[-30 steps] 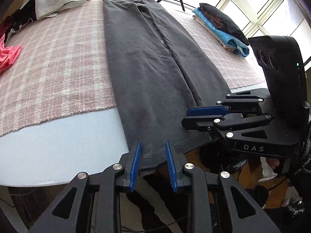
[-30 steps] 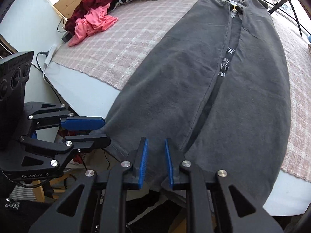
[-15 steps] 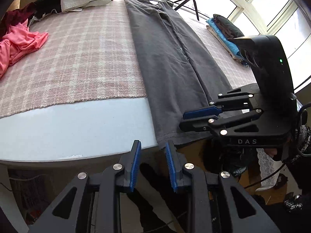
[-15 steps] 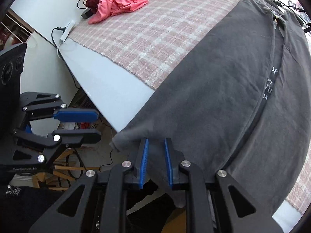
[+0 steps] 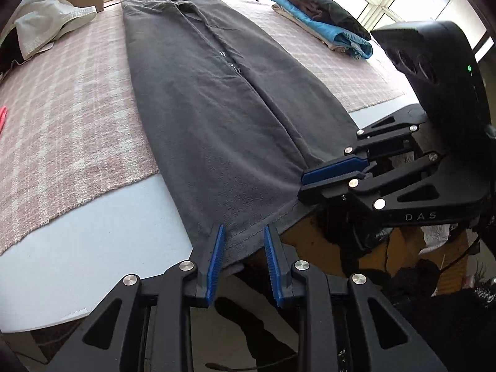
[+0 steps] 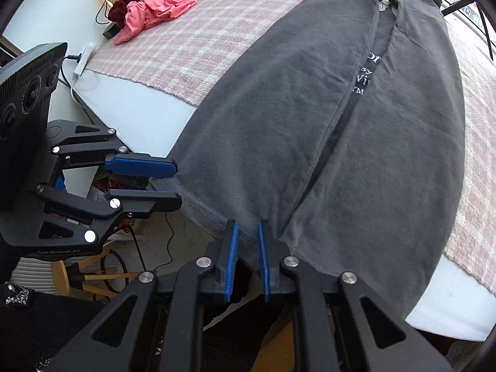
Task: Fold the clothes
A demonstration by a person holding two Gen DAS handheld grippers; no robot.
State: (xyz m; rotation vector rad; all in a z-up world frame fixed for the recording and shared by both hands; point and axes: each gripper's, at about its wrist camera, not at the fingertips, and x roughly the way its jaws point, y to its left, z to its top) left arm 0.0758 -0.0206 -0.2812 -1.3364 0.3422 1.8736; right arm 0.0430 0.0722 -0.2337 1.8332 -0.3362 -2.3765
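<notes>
**A:** Where's the shirt now?

**B:** The grey shirt lies lengthwise on the bed, sides folded in to a centre seam, collar at the far edge by the window, hem hanging just over the near edge. My left hand-held gripper straddles the hem near its left corner, jaws spread a little, cloth between the pads but not pinched that I can see. My right hand-held gripper sits at the hem near the centre seam. Its jaws have just been closing, with the hem between them, though I still see a sliver of gap.

**A:** How do you do this step well?

**B:** I'd say take both layers at the hem, squeeze each side evenly, then lift level and carry the hem toward the collar so the fold lands square.

**A:** Room to move?

**B:** Plenty down the middle. The plaid blanket is bare on both sides of the shirt. The folded pile sits by the far right edge, the pink clothes and a white garment at the far left corner, all well apart from the shirt.
</notes>
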